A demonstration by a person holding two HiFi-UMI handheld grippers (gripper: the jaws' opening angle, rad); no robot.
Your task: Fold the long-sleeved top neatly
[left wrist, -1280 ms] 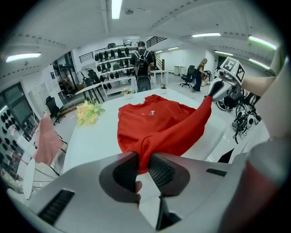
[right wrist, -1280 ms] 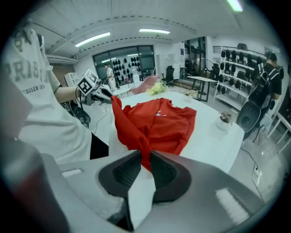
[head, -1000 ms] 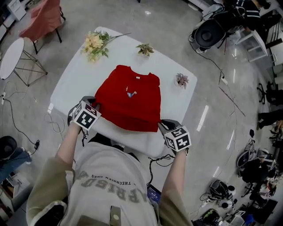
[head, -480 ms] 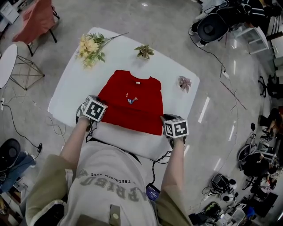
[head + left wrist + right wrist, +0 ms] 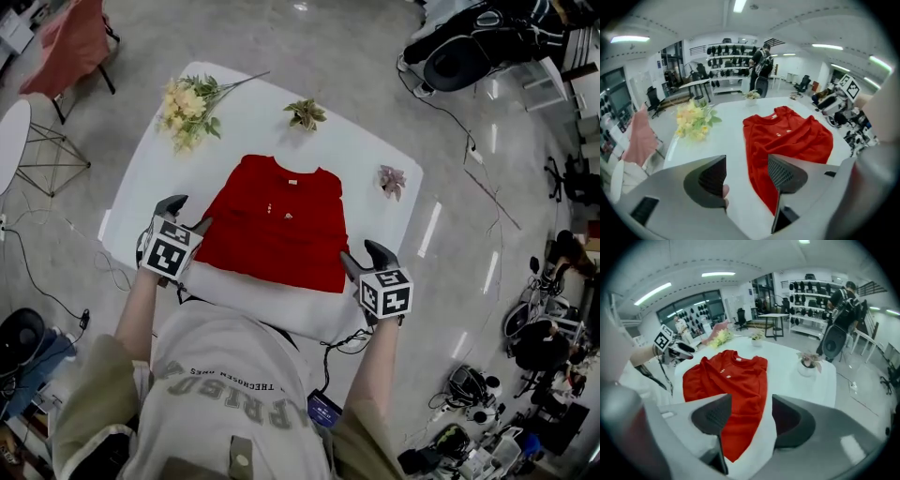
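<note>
The red top [image 5: 277, 225] lies folded in the middle of the bench [image 5: 248, 108]. My left tongs [image 5: 187, 212] at its near left corner and my right tongs [image 5: 362, 255] at its near right corner have just been opening. Both stand apart, gripping nothing. Its collar label [image 5: 292, 181] is too small to read. My sweatshirt [image 5: 225, 375] reads "THECHOSEN ONES".

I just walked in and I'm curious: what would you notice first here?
The bright red top lies flat in the middle of the white table. At its near corners hover the left gripper and right gripper, whose jaws have just been opening, with nothing between them. Yellow flowers lie at the table's far left corner.
</note>
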